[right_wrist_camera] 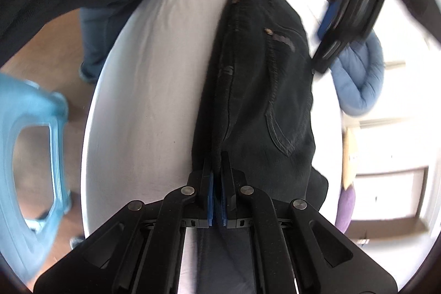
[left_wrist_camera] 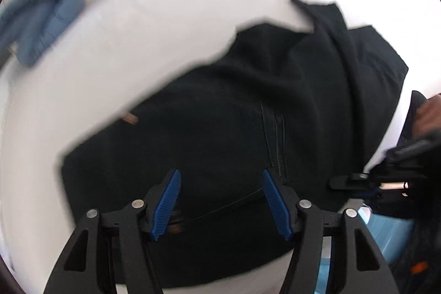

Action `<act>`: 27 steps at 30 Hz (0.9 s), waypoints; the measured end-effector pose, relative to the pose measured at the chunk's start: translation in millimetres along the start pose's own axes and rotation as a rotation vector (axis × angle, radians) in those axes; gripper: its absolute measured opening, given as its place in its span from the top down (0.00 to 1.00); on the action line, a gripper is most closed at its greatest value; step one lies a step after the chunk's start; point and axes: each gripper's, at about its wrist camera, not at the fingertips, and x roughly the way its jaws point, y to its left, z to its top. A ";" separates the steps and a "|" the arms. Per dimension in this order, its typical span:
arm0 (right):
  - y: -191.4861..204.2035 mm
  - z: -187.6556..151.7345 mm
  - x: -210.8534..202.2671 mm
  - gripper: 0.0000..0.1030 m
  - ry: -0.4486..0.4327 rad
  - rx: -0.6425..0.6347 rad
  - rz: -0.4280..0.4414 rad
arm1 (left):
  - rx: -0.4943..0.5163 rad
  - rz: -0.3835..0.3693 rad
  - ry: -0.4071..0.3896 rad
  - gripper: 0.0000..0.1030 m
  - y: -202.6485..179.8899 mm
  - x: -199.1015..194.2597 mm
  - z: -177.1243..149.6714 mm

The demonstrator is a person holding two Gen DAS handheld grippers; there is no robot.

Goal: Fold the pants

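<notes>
The right gripper point(right_wrist_camera: 217, 170) has its fingers pressed together on a fold of the black pants point(right_wrist_camera: 261, 79), which stretch away ahead of them over the white worktop point(right_wrist_camera: 154, 90). The left gripper point(left_wrist_camera: 222, 200) hovers above the same cloth with fingers wide, holding nothing. I judge the thin pinch may slip if pulled quickly, and the layers would then shift apart. Beyond the pants lies a blue cushion point(left_wrist_camera: 41, 26); beside the worktop edge stands a blue stool point(right_wrist_camera: 30, 145), not blocking.
</notes>
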 end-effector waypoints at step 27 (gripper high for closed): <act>-356.1 -358.5 144.6 0.08 0.418 1.874 0.139 | -0.250 -0.051 -0.019 0.42 -73.5 58.8 50.7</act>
